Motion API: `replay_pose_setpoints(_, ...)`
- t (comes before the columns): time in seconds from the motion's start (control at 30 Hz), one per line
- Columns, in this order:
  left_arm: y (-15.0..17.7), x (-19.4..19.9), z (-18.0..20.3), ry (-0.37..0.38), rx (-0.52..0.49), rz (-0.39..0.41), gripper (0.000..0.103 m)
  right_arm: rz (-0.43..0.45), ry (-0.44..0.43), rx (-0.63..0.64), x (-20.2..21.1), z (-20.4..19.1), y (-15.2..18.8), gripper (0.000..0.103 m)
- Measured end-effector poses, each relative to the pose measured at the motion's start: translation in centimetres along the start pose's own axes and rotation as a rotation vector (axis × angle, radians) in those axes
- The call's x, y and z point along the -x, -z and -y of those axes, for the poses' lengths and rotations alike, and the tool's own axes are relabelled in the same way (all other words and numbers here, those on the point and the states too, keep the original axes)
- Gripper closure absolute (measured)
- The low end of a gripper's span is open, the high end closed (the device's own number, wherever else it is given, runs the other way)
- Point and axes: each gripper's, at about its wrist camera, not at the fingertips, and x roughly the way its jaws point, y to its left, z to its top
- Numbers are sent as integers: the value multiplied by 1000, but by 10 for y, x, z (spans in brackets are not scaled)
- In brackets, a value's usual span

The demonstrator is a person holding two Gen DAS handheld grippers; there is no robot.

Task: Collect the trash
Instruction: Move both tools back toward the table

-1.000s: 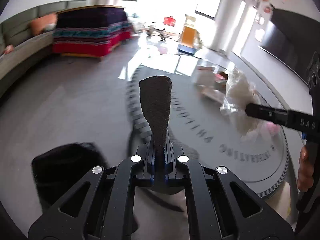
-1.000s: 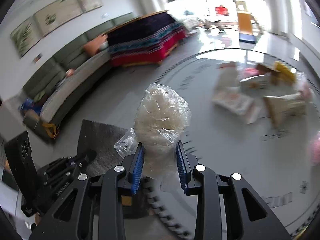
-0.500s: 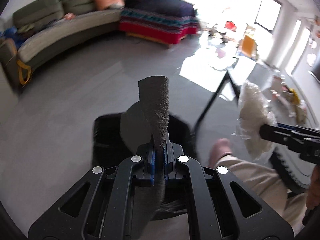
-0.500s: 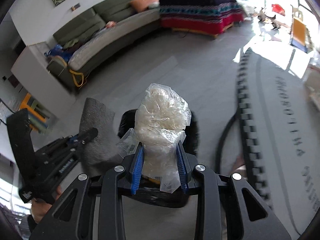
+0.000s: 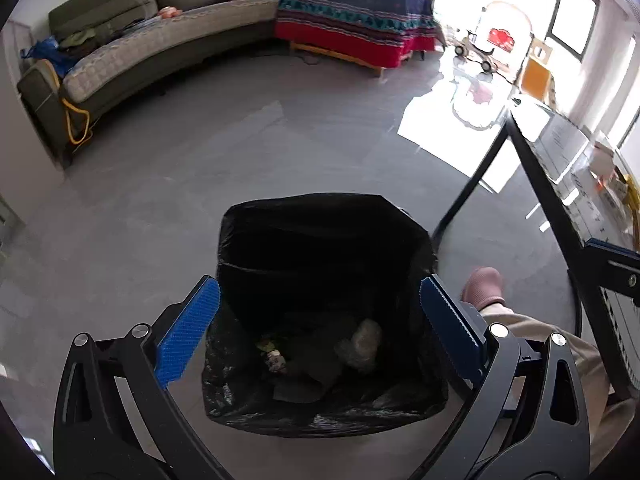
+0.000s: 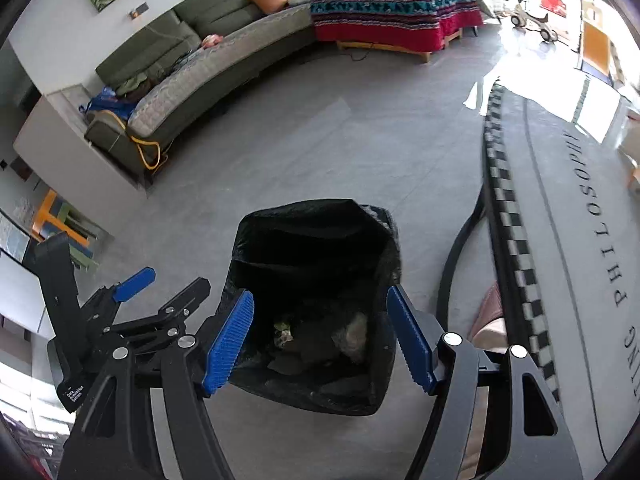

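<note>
Lying below hand-held gripper [image 6: 320,336]: trash [image 6: 352,336]

bright daylight | window [image 5: 576,12] glare (blown out) | fisheye-bent edges, dark vignette

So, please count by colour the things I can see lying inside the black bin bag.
Whitish crumpled plastic bundle: 1
Grey flat piece: 1
Small yellow-green scrap: 1
Small pale printed wrapper: 1
Total: 4, all inside the black bin bag; more may be hidden in the dark.
</note>
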Motion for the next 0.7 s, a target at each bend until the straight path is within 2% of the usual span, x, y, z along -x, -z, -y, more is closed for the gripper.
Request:
replay_pose_setpoints(0.17,-9,5,34,58,-40,-2,6,48,14,-42,21,27,0,33)
replay_pose_setpoints(0.33,-17,10,85,132,-104,-8,6,92,65,-104,47,71,5,33)
replay_pose_setpoints(0.53,-30,11,169,215,-215,-17,6,142,125,-203,82,136,16,33)
replay_pose_setpoints(0.7,-38,8,240,241,-291,-29,6,192,180,-325,114,198,26,33)
